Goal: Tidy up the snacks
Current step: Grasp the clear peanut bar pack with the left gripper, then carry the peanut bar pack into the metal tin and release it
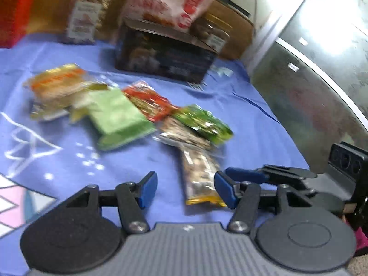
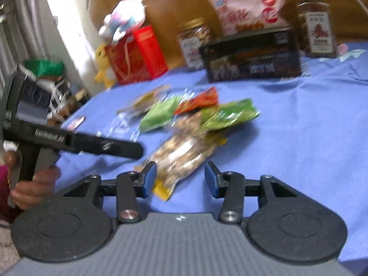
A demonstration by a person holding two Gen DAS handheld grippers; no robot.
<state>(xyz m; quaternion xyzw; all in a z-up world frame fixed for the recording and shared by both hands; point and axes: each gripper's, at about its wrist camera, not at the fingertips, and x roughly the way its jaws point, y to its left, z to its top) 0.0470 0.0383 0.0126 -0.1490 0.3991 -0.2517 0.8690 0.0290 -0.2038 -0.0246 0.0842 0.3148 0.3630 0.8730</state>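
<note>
A clear packet of nuts (image 2: 184, 156) is seen lying on the blue cloth (image 2: 299, 126) at the near edge of a snack pile, reaching between the spread jaws of the right gripper (image 2: 180, 179), while the left gripper (image 1: 185, 189) is likewise held apart, gripping nothing.

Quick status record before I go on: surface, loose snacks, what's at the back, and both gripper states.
surface: blue cloth
loose snacks: pile of packets mid-cloth, including light green packet, red packet, dark green packet
nearest item: clear peanut bag, lying flat
back row: black box with pink bag on top, two gold-lidded jars, red box
left gripper: open, empty
right gripper: open, astride the peanut bag's near end
</note>
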